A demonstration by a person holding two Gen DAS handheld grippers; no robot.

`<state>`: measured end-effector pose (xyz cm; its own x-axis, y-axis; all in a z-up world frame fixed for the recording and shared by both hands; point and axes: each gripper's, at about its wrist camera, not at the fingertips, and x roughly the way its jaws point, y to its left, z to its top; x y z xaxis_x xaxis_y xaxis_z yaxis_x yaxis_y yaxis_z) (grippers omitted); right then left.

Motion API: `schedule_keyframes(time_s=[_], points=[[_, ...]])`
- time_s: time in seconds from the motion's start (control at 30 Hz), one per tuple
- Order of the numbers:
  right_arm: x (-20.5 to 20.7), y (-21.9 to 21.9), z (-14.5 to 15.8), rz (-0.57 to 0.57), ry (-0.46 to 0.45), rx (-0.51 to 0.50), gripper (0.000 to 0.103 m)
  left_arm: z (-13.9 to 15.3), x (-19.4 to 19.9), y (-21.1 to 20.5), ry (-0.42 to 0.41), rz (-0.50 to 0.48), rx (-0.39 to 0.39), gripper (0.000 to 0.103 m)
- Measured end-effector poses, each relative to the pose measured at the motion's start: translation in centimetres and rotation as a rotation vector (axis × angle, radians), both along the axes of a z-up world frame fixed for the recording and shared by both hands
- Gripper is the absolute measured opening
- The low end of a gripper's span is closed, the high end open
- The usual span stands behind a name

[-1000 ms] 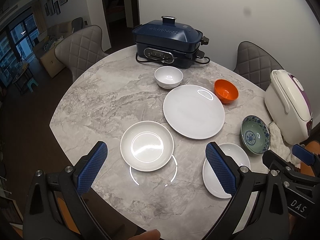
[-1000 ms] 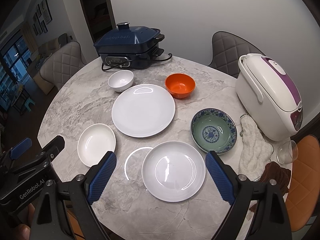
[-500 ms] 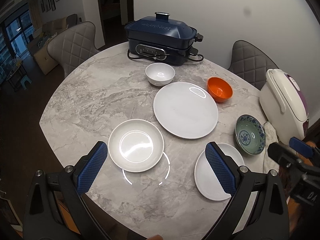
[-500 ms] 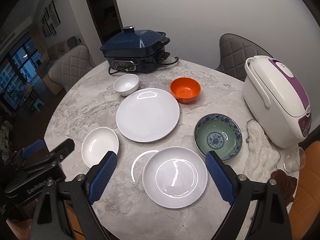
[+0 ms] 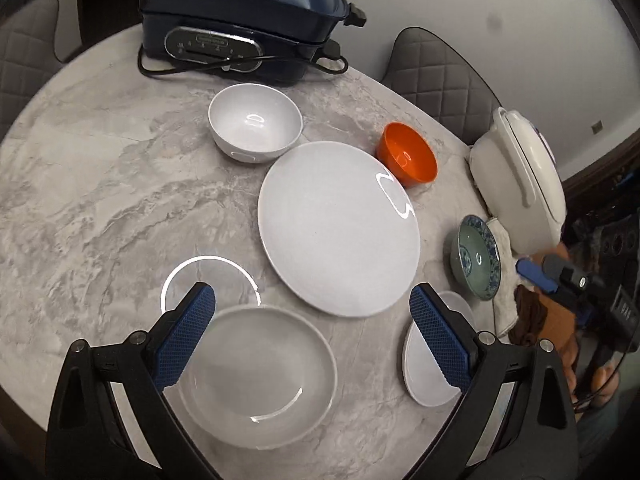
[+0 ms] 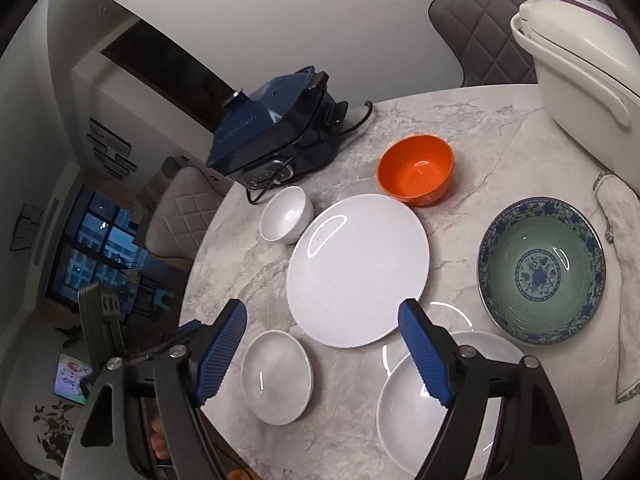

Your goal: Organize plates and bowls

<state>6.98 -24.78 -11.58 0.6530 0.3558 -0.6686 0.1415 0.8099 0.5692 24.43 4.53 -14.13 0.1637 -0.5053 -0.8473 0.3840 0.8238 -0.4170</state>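
1. A gray chair [image 5: 24, 52] stands at the far left, behind the round marble table [image 5: 100, 184].
2. The left gripper [image 5: 312, 340] hangs over the near edge of the table. Its two blue fingers [image 5: 186, 340] are spread wide apart and pinch nothing.
3. Under it sits a small white deep plate [image 5: 260, 364]. The left blue finger is over the plate's left rim, but I cannot tell if it touches.
4. A big dark blue cooker [image 5: 240, 12] sits at the back of the table, with its black cord on the marble.
5. A white bowl [image 5: 256, 122] stands just in front of the cooker.
6. A large flat white plate [image 5: 340, 228] lies in the middle of the table, just beside the white bowl.
7. An orange bowl [image 5: 408, 158] stands at the far right edge of the large plate, very near it.
8. Another small white plate [image 6: 440, 404] lies near the front of the table, to the right of the deep plate.
9. The right gripper [image 6: 324, 356] hangs over the gap between the two small plates. Its blue fingers [image 6: 424, 356] are far apart but closing, with nothing squeezed between them. The right finger is over the left rim of the small white plate.
10. A green and blue patterned bowl [image 6: 542, 276] sits to the right of the large plate, apart from it.
11. A white cloth [image 6: 624, 280] lies just beside the patterned bowl.
12. A white rice cooker [image 6: 588, 72] with a purple top stands at the far right.
13. Another gray chair [image 6: 488, 36] stands behind the table, by the wall.
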Motion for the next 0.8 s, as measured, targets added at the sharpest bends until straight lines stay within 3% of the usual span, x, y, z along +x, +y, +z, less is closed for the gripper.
schedule_keyframes(time_s=[0.1,0.23,0.3,0.37,0.43,0.63,0.77,0.8], points=[[3.2,0.1,-1.7,-0.029,0.084,-0.025,0.075,-2.2,4.9,-0.5,0.038,-0.090,-0.004,0.098],[6.2,-1.6,-4.6,-0.095,0.198,0.000,0.072,-5.2,8.5,-2.4,0.036,-0.192,0.055,0.095],[6.9,-2.1,-6.1,-0.102,0.237,0.012,0.055,-7.1,10.0,-3.1,0.073,-0.214,0.051,0.079],[7.7,-2.7,-7.9,-0.105,0.272,0.054,0.034,-8.7,11.1,-3.8,0.095,-0.231,0.056,0.074],[8.1,-2.8,-9.2,-0.125,0.316,0.053,0.029,-9.9,11.8,-4.4,0.112,-0.237,0.068,0.074],[9.5,-2.9,-10.5,-0.155,0.388,-0.108,0.029,-12.2,13.5,-5.8,0.147,-0.239,0.053,0.071],[9.7,-3.8,-11.0,-0.187,0.397,-0.107,0.029,-12.9,13.5,-6.2,0.173,-0.255,0.036,0.069],[9.9,-3.9,-11.2,-0.185,0.400,-0.101,0.029,-13.2,13.7,-6.6,0.181,-0.261,0.028,0.064]])
